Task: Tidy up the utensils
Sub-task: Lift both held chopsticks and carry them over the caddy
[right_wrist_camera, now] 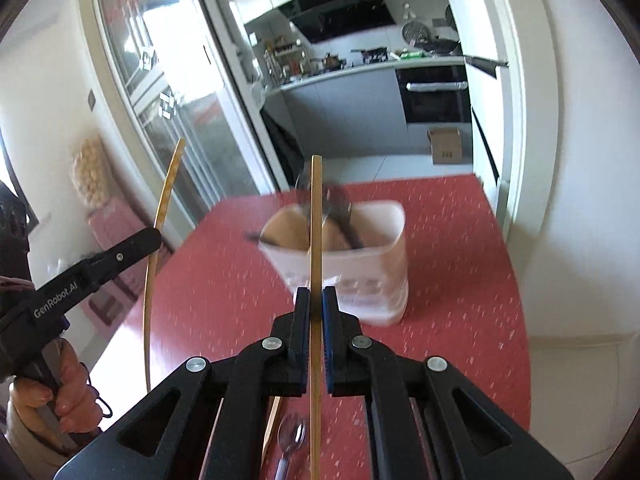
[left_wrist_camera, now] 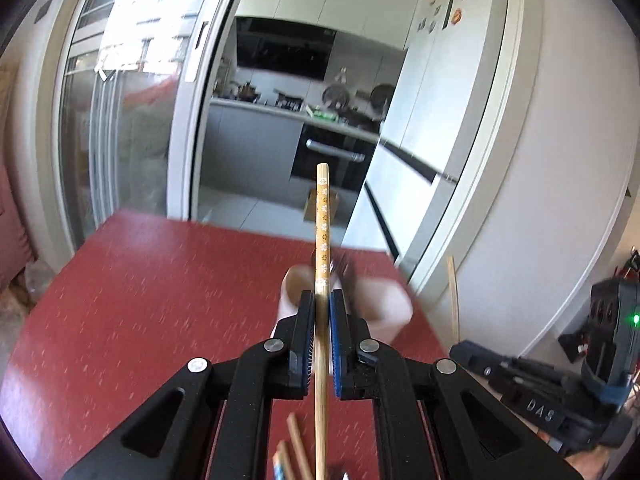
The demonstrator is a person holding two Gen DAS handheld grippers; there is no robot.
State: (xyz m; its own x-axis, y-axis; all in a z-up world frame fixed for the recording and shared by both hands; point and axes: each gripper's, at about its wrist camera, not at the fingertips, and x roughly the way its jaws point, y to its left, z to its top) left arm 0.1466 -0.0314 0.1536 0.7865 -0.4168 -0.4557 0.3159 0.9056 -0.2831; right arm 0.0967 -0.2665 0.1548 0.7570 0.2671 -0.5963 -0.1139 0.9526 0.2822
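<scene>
Each tool is clamped on one chopstick: the left tool (left_wrist_camera: 322, 300) grips a flowered chopstick (left_wrist_camera: 322, 220), the right tool (right_wrist_camera: 316, 296) a plain chopstick (right_wrist_camera: 316, 216). Both are held above the red worktop (right_wrist_camera: 460, 240), just short of the white holder (right_wrist_camera: 384, 264). The carrying step looks in hand; next, each tip likely needs lining up over the holder's mouth.

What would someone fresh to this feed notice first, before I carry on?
Each gripper is clamped on a single chopstick pointing up and away: the left gripper holds a flower-patterned chopstick, the right gripper a plain chopstick. Just beyond them on the red table stands a white utensil holder with dark utensils already inside.
</scene>
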